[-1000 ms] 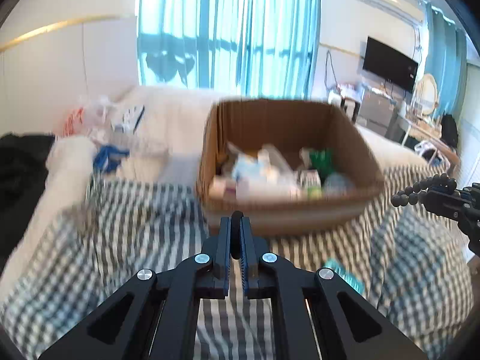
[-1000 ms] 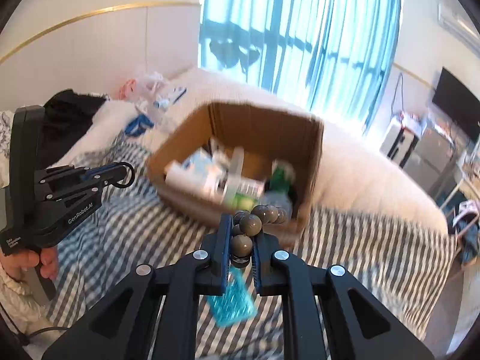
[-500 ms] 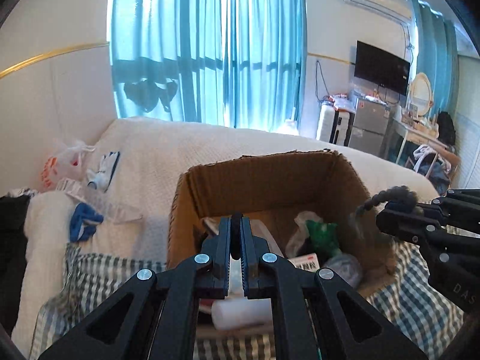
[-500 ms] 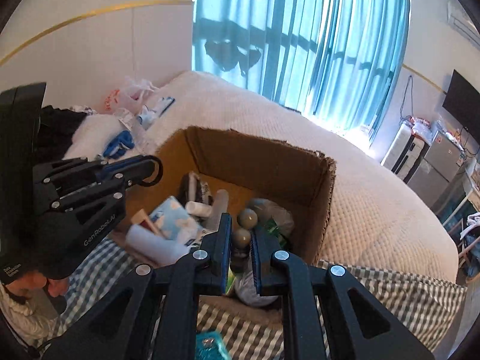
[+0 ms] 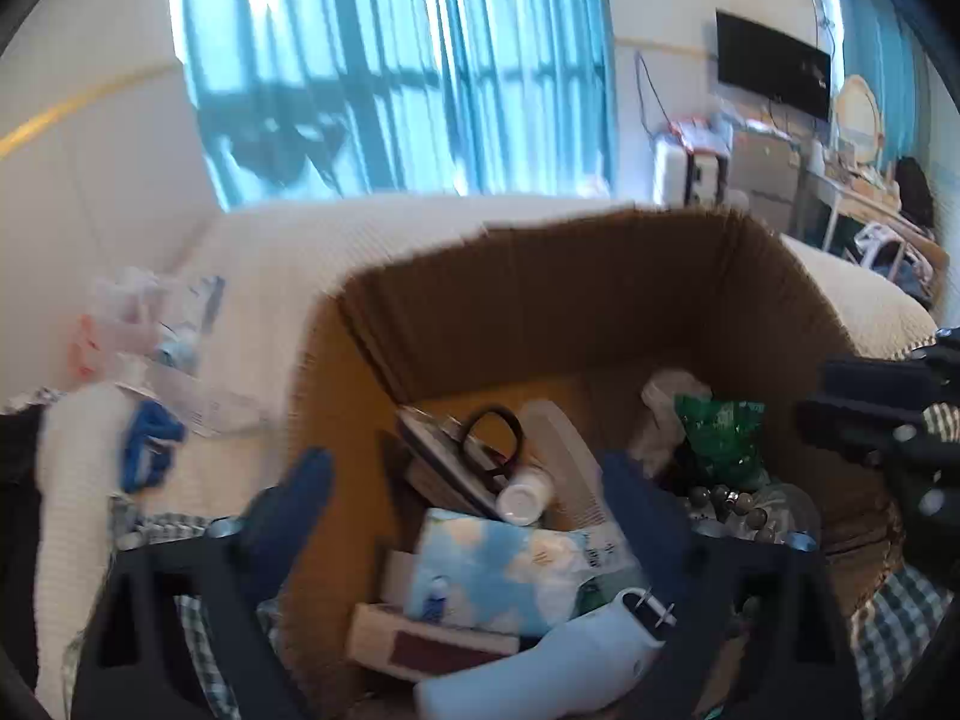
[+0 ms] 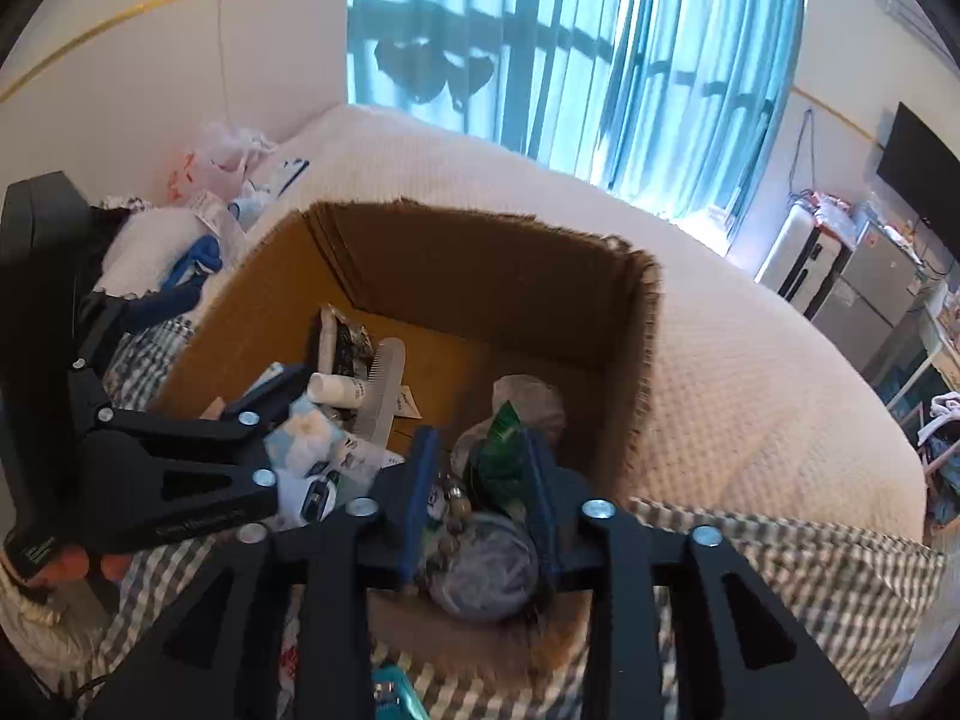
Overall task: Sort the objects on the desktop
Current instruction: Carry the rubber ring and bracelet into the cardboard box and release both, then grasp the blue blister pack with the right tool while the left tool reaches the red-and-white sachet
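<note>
- Open brown cardboard box (image 6: 492, 252) sits on a bed with a gingham cover; it is the collecting spot, already crowded with small items, so sorting looks well along.
- Both grippers hang over the box mouth, tilted down into it, which reads as a drop-off pose rather than a reach for a pick.
- Left gripper (image 5: 474, 516): jaws have just been opening and now stand spread wide over the box's left half. Nothing is pinched between them; below the gap lie a blue-and-white tissue pack (image 5: 480, 570), a white cylindrical bottle (image 5: 540, 660) and black-handled scissors (image 5: 489, 438).
- A small black ring-shaped thing seen in this gripper earlier is no longer between the fingers; cannot tell where it landed.
- Right gripper (image 6: 480, 498): jaws have just been opening, now partly apart over the box's right near corner. The string of grey-brown round beads (image 6: 453, 504) lies loose between and below the blue pads (image 6: 417, 480), resting on a grey round bundle (image 6: 486, 558); pads do not seem to press on it, so it looks released.
- Green crinkly foil packet (image 6: 501, 456) sits just behind the beads, beside the right pad.
- White plastic comb (image 6: 384, 390) leans mid-box.
- Teal ridged plastic piece (image 6: 390, 693) is outside the box on the gingham cover, near its front wall, likely not yet sorted.
</note>
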Demonstrator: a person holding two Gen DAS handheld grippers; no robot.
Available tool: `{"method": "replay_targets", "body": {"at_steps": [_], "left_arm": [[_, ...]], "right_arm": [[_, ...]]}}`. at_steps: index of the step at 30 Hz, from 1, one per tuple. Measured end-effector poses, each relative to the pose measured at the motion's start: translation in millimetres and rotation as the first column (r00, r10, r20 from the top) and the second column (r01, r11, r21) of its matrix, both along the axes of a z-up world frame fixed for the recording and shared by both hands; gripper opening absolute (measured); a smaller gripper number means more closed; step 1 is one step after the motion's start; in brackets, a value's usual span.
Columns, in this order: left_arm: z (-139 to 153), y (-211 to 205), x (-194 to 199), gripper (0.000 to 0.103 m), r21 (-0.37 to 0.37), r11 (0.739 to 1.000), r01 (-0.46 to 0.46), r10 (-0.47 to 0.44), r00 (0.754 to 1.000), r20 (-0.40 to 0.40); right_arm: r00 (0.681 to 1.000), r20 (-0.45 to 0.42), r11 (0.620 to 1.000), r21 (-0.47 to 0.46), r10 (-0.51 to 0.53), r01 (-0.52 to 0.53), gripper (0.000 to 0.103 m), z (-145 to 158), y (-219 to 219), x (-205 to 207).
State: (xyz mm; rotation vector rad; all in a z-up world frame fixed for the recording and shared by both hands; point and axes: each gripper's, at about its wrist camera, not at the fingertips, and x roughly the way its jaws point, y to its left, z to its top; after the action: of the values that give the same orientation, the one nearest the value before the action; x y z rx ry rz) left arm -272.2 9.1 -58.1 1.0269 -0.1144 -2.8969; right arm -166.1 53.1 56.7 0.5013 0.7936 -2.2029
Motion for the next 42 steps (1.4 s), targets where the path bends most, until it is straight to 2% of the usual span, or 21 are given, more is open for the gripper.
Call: {"method": "replay_targets", "body": {"at_steps": [4, 5, 7, 8, 12, 17, 19, 21, 24, 30, 34, 39, 42], "left_arm": [[19, 3, 31, 0.102, -0.07, 0.998, 0.004, -0.006, 1.0, -0.028], [22, 3, 39, 0.103, -0.076, 0.997, 0.007, -0.01, 0.999, -0.034], [30, 4, 55, 0.103, -0.098, 0.995, 0.008, -0.01, 1.0, -0.024], [32, 4, 62, 0.103, -0.107, 0.994, 0.003, -0.005, 1.0, -0.018], [29, -2, 97, 0.103, -0.069, 0.998, 0.003, -0.003, 1.0, -0.002], [0, -1, 135, 0.103, -0.025, 0.999, -0.028, 0.029, 0.998, 0.062], [-22, 1, 147, 0.103, 0.002, 0.999, -0.044, 0.044, 0.993, 0.106], [-39, 5, 153, 0.103, 0.019, 0.999, -0.042, 0.038, 0.987, 0.154], [-69, 12, 159, 0.103, 0.053, 0.997, -0.055, 0.042, 0.974, 0.221], [-109, 20, 156, 0.103, 0.07, 0.996, -0.055, 0.03, 0.947, 0.319], [-118, 20, 154, 0.103, 0.08, 0.996, -0.044, 0.014, 0.941, 0.339], [-123, 23, 147, 0.103, 0.071, 0.997, -0.031, 0.004, 0.936, 0.351], [-125, 27, 143, 0.103, 0.064, 0.998, -0.018, -0.006, 0.935, 0.353]], "right_arm": [[0.999, -0.035, 1.0, -0.008, 0.013, -0.013, 0.042, 14, 27, 33], [0.999, -0.042, 1.0, -0.007, 0.016, -0.016, 0.045, 16, 32, 40], [0.998, -0.052, 1.0, -0.014, 0.027, -0.028, 0.059, 17, 49, 59], [0.998, -0.048, 0.999, -0.016, 0.036, -0.037, 0.06, 16, 57, 66], [0.999, -0.033, 0.999, 0.031, 0.041, -0.04, 0.061, -7, 78, 84], [0.993, 0.109, 0.986, 0.152, 0.048, -0.065, 0.062, -82, 89, 78], [0.99, 0.137, 0.977, 0.206, 0.035, -0.063, 0.062, -115, 90, 72], [0.986, 0.163, 0.967, 0.246, 0.028, -0.068, 0.062, -139, 89, 67], [0.979, 0.203, 0.959, 0.272, 0.025, -0.081, 0.07, -164, 89, 63], [0.97, 0.242, 0.943, 0.323, -0.003, -0.077, 0.076, -185, 77, 45], [0.967, 0.251, 0.934, 0.353, -0.045, -0.048, 0.079, -198, 67, 29], [0.95, 0.3, 0.938, 0.346, -0.092, -0.019, 0.079, -203, 66, 13], [0.949, 0.298, 0.943, 0.333, -0.101, -0.004, 0.074, -201, 70, 12]]}}
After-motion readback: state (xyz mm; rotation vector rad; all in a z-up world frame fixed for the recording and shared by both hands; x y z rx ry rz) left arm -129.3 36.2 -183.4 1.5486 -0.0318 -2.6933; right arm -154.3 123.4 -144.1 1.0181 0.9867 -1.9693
